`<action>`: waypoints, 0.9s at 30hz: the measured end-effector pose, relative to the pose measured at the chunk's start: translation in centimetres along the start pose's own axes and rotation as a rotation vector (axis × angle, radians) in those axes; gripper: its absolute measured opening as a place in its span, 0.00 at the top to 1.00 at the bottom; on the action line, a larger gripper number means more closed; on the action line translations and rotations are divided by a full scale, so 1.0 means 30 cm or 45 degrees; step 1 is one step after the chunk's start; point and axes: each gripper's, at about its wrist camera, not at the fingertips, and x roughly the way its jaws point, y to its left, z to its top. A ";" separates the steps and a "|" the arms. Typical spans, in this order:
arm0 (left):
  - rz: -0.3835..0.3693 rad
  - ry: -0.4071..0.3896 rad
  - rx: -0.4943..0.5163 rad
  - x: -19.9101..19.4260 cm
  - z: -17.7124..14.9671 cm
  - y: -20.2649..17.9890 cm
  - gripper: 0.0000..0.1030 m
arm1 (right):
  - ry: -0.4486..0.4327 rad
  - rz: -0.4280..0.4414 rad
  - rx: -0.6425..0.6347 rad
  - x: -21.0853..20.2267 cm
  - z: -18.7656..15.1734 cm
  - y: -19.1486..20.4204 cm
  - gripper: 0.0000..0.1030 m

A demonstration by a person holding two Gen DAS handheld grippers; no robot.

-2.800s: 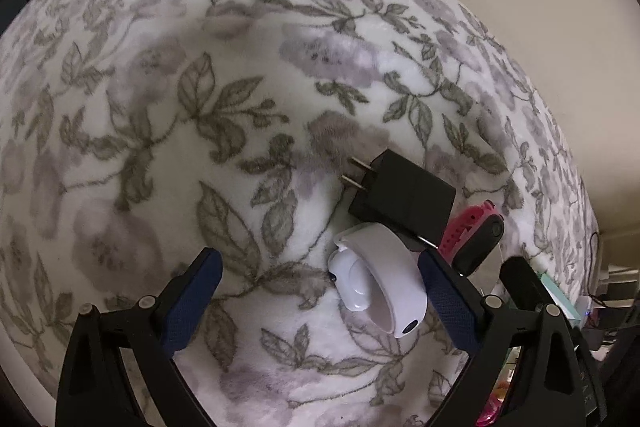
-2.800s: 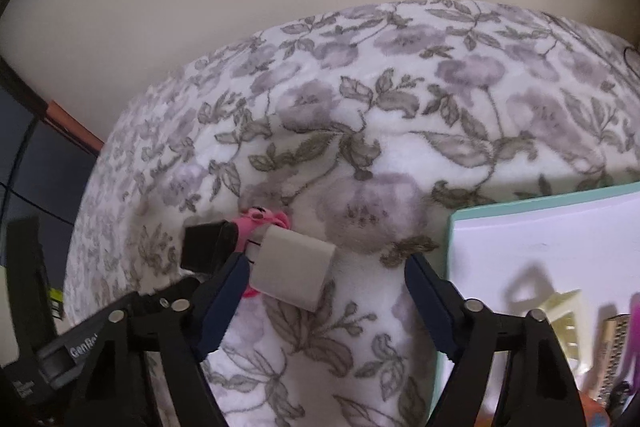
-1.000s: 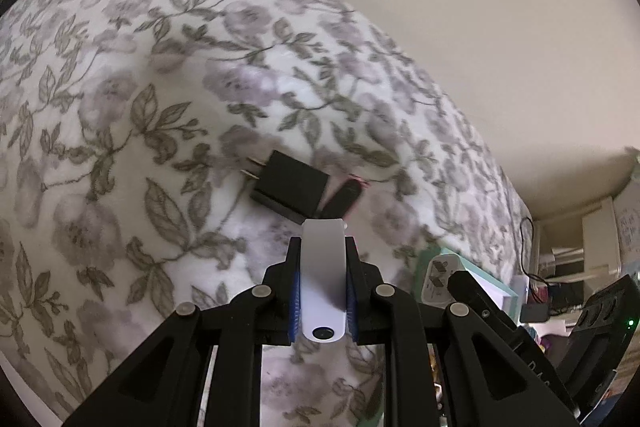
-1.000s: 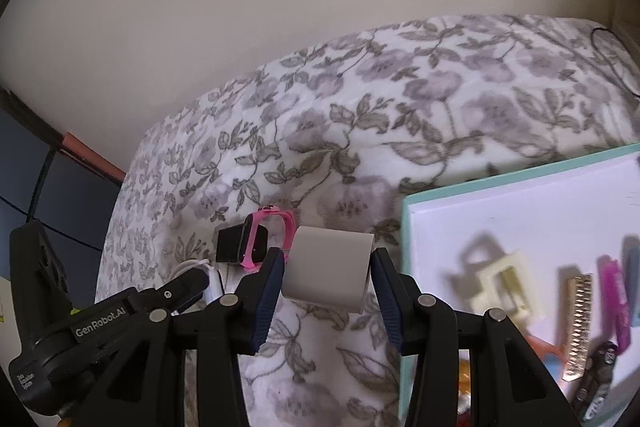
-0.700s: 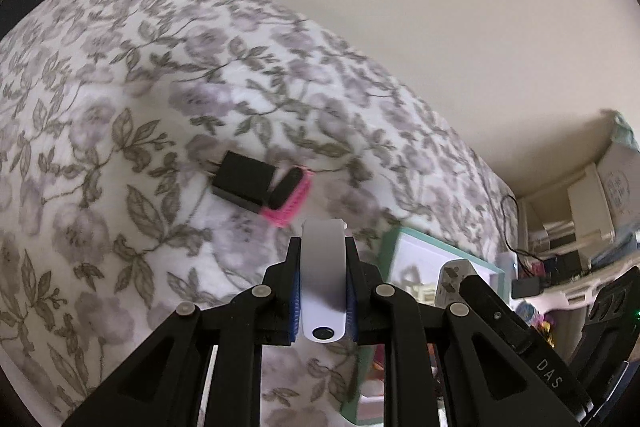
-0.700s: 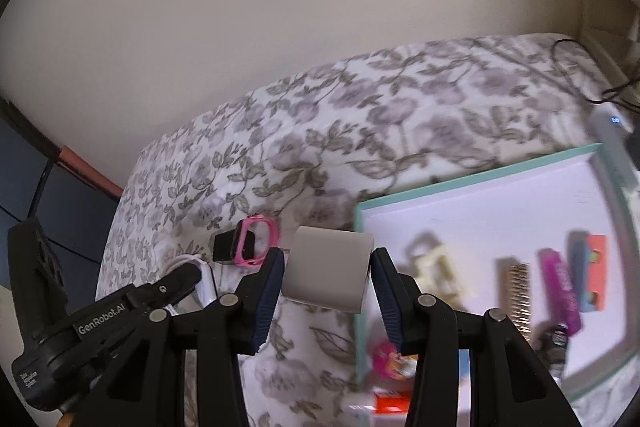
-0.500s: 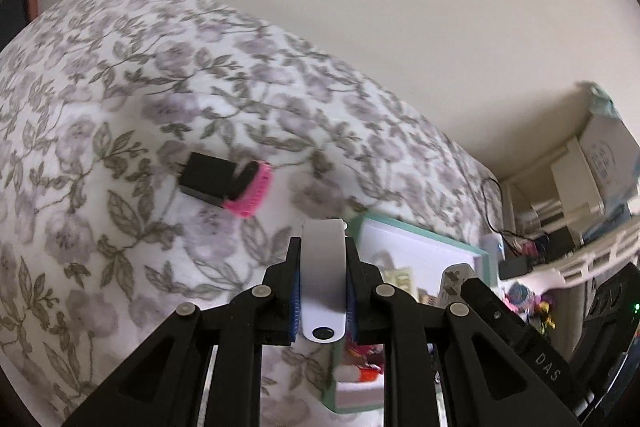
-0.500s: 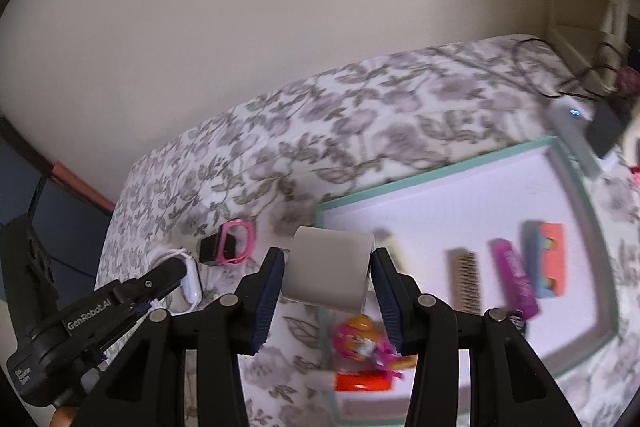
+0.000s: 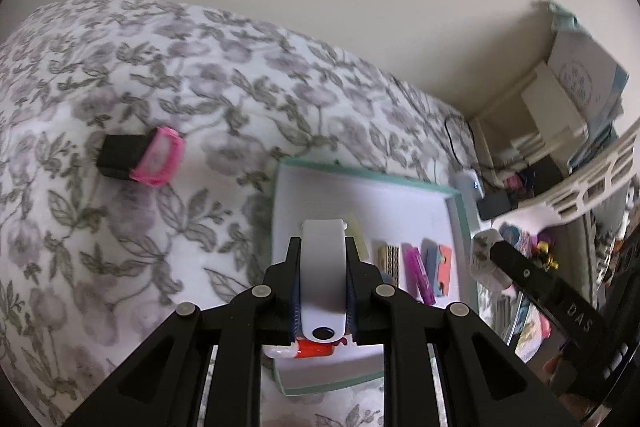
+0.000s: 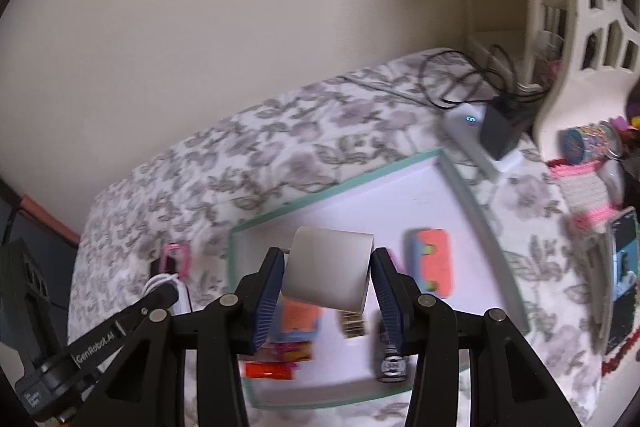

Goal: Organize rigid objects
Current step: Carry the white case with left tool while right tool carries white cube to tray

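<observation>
Left gripper point(image 9: 322, 291) clamped on a white oval device point(image 9: 322, 283), right gripper point(image 10: 328, 277) clamped on a pale block charger point(image 10: 327, 273), both above the teal-rimmed tray point(image 10: 340, 185): lower each into bare tray floor, clear of items already there.

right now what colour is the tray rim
Mint green rim, white inside; clearest in the right wrist view.
</observation>
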 end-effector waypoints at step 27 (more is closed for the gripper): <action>0.026 0.174 0.098 0.199 -0.077 -0.104 0.82 | 0.196 -0.134 0.066 0.155 -0.042 -0.147 0.53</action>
